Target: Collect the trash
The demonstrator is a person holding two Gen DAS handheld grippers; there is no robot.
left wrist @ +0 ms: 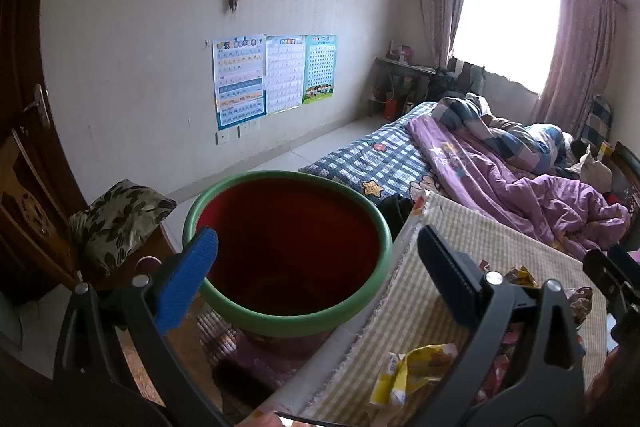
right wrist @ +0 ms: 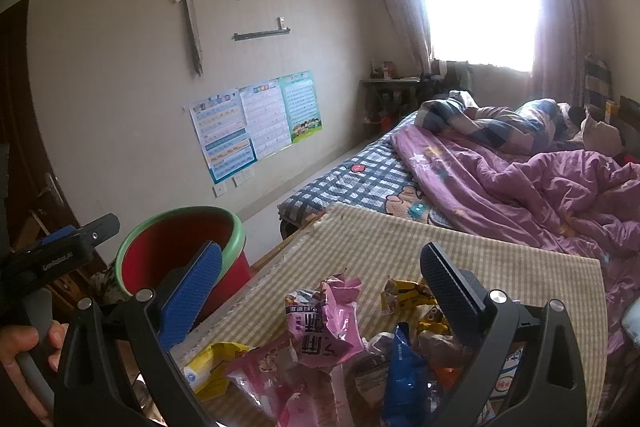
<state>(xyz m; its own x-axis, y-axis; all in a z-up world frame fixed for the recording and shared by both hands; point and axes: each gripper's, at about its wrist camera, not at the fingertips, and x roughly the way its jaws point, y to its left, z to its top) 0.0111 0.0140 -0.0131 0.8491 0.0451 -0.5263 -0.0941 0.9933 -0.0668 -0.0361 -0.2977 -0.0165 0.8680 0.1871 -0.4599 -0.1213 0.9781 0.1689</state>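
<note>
Snack wrappers (right wrist: 324, 339) piled on the checked tabletop (right wrist: 460, 251), at 6 o'clock in the right wrist view: probably light, crinkly, slippery film, so pinch a crumpled fold, not a flat face. Pink wrapper sits on top, between the fingers of the right gripper (right wrist: 320, 291), released, holding nothing. Left gripper (left wrist: 316, 259) also released, over the red bin (left wrist: 288, 251), at 9 o'clock of the table.

left gripper (left wrist: 316, 259) open, right gripper (right wrist: 320, 275) open
</note>
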